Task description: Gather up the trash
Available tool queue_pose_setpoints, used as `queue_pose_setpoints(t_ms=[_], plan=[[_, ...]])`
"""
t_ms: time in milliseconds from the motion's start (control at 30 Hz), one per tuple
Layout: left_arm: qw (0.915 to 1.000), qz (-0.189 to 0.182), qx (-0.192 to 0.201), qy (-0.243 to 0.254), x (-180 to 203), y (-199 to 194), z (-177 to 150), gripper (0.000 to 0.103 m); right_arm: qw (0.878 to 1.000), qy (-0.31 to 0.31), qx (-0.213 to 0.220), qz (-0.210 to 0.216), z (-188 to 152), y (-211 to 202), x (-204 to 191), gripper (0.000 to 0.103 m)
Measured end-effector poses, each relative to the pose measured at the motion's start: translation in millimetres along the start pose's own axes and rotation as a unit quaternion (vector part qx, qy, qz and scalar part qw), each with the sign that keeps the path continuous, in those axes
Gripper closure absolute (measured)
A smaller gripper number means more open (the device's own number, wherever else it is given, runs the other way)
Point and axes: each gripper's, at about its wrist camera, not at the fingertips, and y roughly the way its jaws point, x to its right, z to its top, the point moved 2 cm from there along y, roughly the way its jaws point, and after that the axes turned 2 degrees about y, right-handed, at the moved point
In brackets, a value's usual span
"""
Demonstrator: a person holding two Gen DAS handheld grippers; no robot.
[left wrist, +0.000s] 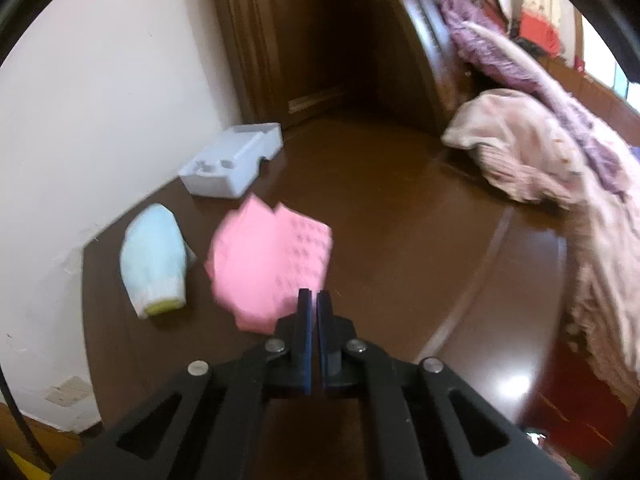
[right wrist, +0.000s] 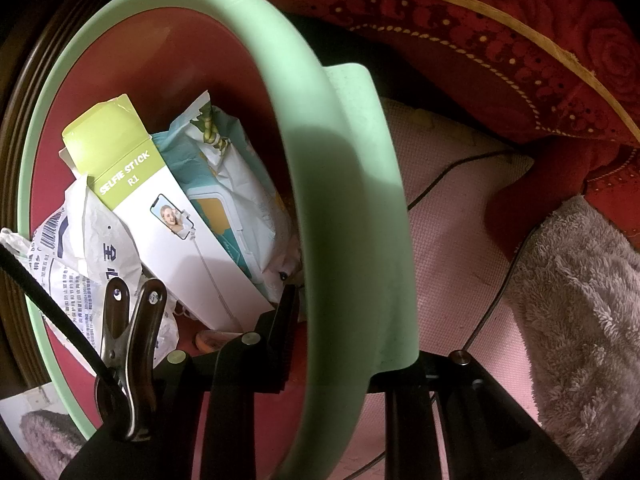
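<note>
the left gripper [left wrist: 314, 300] is clenched, and its jaws pinch the near edge of a pink paper sheet [left wrist: 272, 260], so this trash can be lifted from the dark wooden table [left wrist: 400, 220]. a light blue wrapper [left wrist: 154, 260] and a white foam insert [left wrist: 232, 160] lie beside it near the wall, not yet collected. the right gripper [right wrist: 336, 312] grasps the green rim of the bin [right wrist: 344, 208], probably to keep it steady. inside are a selfie stick box [right wrist: 160, 216] and wrappers.
</note>
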Motion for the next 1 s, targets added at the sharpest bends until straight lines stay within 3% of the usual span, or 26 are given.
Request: queue_pose_setpoints(t_ms=[200,333,367,400,467,533,767,1000], plan=[[0.9997,-0.020,-0.005,0.011,7,-11,-12,0.101,1.000,0.000,0.000,0.000,0,0,0,0.080],[0.9997,0.013,0.017,0.009,0,-20,-7,0.098,1.000,0.000,0.000,0.000,0,0,0,0.080],[0.9995,0.020,0.023,0.006,-2,-21,-4,0.085,1.000,0.000,0.000,0.000,0,0,0,0.080],[0.9993,0.028,0.025,0.003,-6,-21,-1,0.061,1.000,0.000,0.000,0.000,0,0,0,0.080],[0.9985,0.046,0.028,-0.009,-12,-19,3,0.035,1.000,0.000,0.000,0.000,0,0,0,0.080],[0.9982,0.048,0.032,-0.018,-15,-16,7,0.034,1.000,0.000,0.000,0.000,0,0,0,0.080],[0.9978,0.019,-0.036,-0.052,-8,19,16,0.034,1.000,0.000,0.000,0.000,0,0,0,0.080],[0.9944,0.007,-0.051,-0.092,-9,34,15,0.034,1.000,0.000,0.000,0.000,-1,0,0,0.080]])
